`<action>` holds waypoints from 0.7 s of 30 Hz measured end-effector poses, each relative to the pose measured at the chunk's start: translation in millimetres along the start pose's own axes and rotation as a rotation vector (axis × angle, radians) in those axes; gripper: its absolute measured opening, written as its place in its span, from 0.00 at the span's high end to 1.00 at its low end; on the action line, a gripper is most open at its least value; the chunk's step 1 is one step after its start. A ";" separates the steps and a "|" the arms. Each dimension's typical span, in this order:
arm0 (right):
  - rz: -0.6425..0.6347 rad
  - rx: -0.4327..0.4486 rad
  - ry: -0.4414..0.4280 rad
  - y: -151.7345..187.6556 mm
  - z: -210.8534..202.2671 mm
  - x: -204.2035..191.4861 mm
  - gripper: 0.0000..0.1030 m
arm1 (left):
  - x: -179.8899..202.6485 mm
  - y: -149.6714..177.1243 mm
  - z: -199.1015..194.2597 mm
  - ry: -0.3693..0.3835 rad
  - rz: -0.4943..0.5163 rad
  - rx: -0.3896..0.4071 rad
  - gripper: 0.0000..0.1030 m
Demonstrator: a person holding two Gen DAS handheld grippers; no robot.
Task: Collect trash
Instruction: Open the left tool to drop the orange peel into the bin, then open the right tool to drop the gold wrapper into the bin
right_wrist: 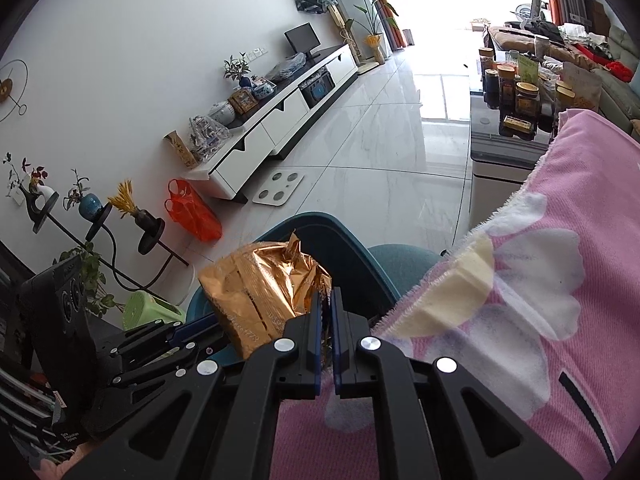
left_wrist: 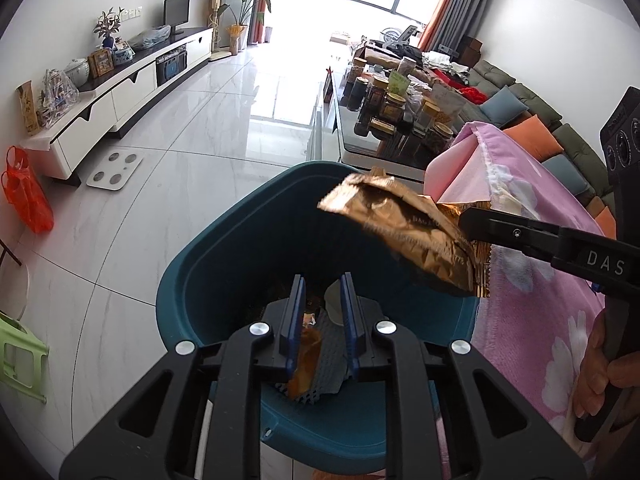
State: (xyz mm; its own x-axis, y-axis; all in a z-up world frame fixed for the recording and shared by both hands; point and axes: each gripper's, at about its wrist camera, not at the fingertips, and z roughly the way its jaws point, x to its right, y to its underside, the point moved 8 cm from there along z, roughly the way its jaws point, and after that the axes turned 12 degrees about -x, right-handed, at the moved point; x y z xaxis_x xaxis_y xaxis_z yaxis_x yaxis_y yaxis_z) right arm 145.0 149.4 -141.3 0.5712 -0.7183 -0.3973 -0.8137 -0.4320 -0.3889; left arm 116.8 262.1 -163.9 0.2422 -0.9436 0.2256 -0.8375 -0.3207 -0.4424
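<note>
Our left view looks into a teal bin (left_wrist: 224, 248) where our left gripper (left_wrist: 323, 322) stands slightly parted, a small orange scrap (left_wrist: 306, 356) against one pad, grip unclear. Our right gripper (right_wrist: 326, 312) pinches a gold wrapper (right_wrist: 260, 292) above the bin; the bin's inside is hidden there beside a pink cloth (right_wrist: 540, 320).

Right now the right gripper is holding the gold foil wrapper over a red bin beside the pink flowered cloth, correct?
Not quite: the bin is teal blue, not red. The left wrist view shows the right gripper shut on the gold foil wrapper over that teal bin, with the pink flowered cloth beside it. The only red thing nearby is a plastic bag on the floor.
</note>
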 end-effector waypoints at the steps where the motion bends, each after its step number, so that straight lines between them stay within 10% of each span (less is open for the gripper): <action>1: 0.004 -0.001 -0.002 -0.7 0.3 0.6 0.93 | -0.4 -0.6 0.9 0.000 -0.002 -0.001 0.81; 4: 0.011 -0.003 -0.006 -0.6 0.1 1.1 0.91 | -2.1 -1.1 1.2 -0.002 -0.012 0.000 0.66; 21: -0.018 0.073 -0.043 27.3 -45.3 5.3 0.73 | 27.9 9.5 -37.8 0.012 0.066 0.101 0.48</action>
State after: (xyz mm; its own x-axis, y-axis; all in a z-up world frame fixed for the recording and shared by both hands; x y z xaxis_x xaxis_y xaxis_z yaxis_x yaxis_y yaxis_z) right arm 121.0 109.1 -116.4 0.5912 -0.6860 -0.4242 -0.7940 -0.4028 -0.4552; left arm 97.2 235.8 -129.0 0.1819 -0.9621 0.2033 -0.7979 -0.2652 -0.5413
